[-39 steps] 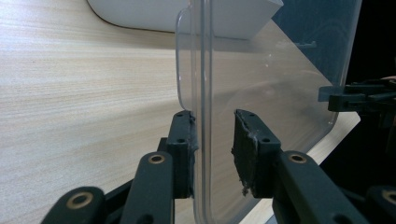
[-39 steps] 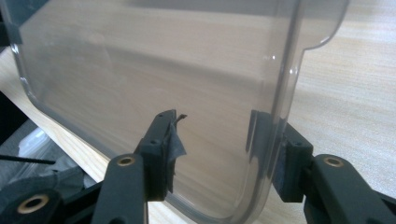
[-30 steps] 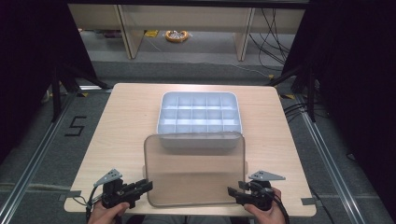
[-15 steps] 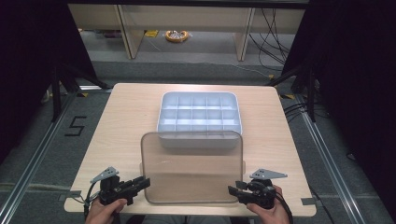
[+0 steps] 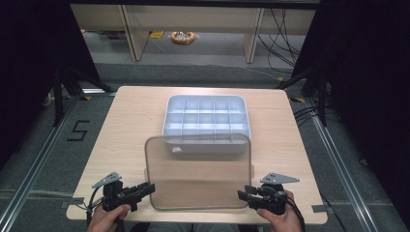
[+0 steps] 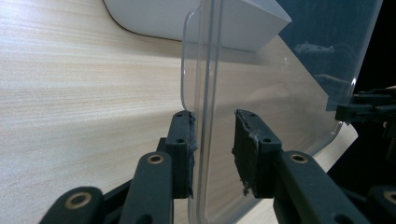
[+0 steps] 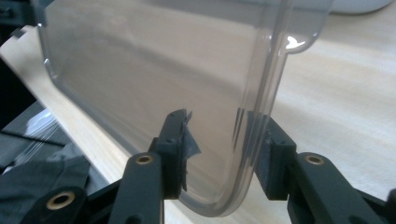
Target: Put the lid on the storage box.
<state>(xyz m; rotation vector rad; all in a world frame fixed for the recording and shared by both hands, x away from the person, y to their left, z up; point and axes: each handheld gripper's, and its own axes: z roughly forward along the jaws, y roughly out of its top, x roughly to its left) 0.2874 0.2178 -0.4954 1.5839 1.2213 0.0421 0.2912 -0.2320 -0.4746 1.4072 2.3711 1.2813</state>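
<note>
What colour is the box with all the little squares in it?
The compartment box is white, maybe faintly bluish. It shows best in the high view.

Table evenly lit, surroundings dark; close views soft-focused.

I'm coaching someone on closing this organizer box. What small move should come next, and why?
Probably carry the clear lid forward, level, toward the white compartment tray. The left gripper and right gripper each straddle a side edge of the lid near its near corners, with gaps showing at the pads, and its far edge only overlaps the tray's near wall, so most compartments remain uncovered.
</note>
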